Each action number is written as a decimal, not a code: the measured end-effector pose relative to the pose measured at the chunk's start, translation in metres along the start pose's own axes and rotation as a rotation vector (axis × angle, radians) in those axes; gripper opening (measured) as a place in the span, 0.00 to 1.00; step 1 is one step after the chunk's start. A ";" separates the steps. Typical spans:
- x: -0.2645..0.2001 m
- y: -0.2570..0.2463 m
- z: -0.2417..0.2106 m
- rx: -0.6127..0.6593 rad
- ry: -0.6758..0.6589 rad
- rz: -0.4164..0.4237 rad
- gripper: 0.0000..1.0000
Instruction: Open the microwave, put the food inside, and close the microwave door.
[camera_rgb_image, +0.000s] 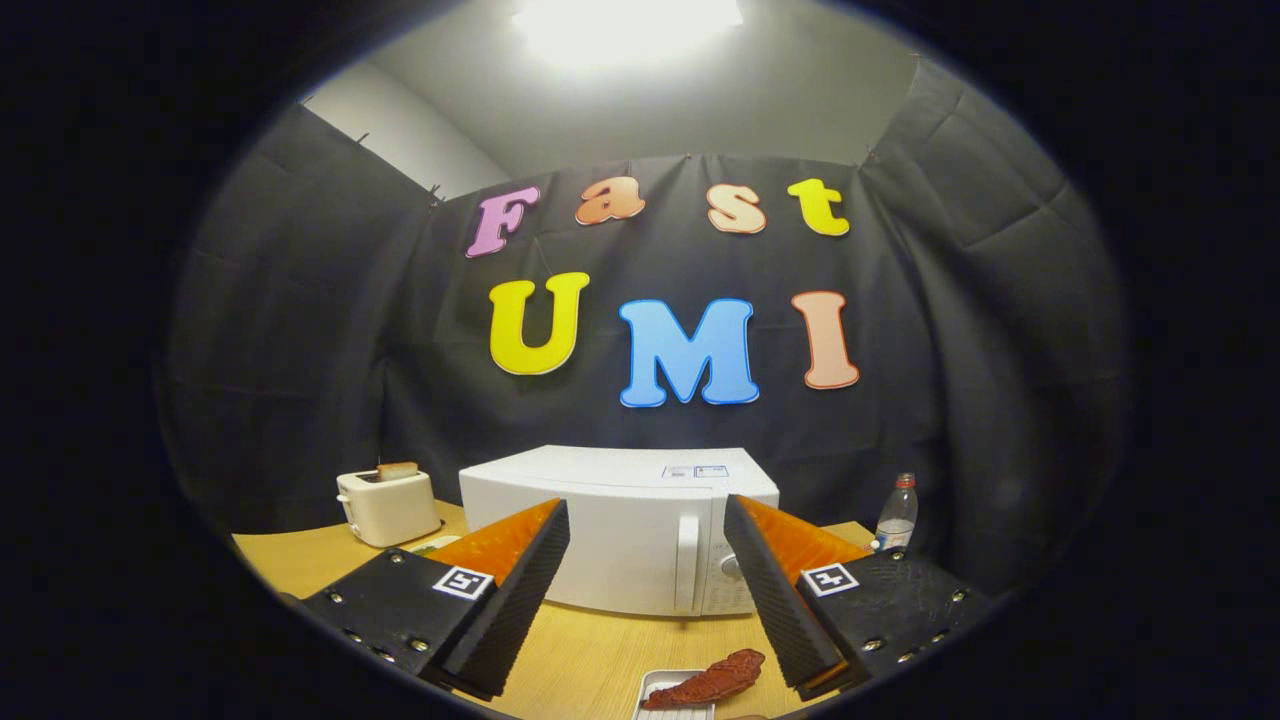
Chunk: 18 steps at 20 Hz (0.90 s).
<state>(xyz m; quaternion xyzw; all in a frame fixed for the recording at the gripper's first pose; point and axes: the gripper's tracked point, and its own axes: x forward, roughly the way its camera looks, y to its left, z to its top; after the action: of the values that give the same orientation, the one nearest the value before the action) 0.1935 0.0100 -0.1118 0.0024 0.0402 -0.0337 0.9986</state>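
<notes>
Reddish food (712, 680) on tray (655, 690) between wide-spread gripper (645, 530) fingers; closed microwave (610, 530) just beyond.

A wooden table (600, 660) carries everything here. At its centre stands a white microwave (620, 535), door shut, its vertical handle (686, 560) toward the right side of the front. At about ten o'clock from the microwave sits a cream toaster (388, 507) with a slice of toast (397, 470) sticking out of its slot. At three o'clock, near the table's far right corner, stands a clear plastic bottle (896, 513). At six o'clock, nearest the camera, lies a small white tray (662, 688) bearing a reddish-brown piece of food (712, 680).
</notes>
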 end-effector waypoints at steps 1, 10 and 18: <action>0.010 -0.003 -0.007 0.007 0.011 -0.009 0.96; 0.088 -0.030 -0.070 0.023 0.085 -0.077 0.91; 0.139 -0.040 -0.108 0.051 0.150 -0.108 0.91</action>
<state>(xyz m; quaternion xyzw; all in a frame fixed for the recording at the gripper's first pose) 0.3204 -0.0380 -0.2312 0.0281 0.1142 -0.0882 0.9891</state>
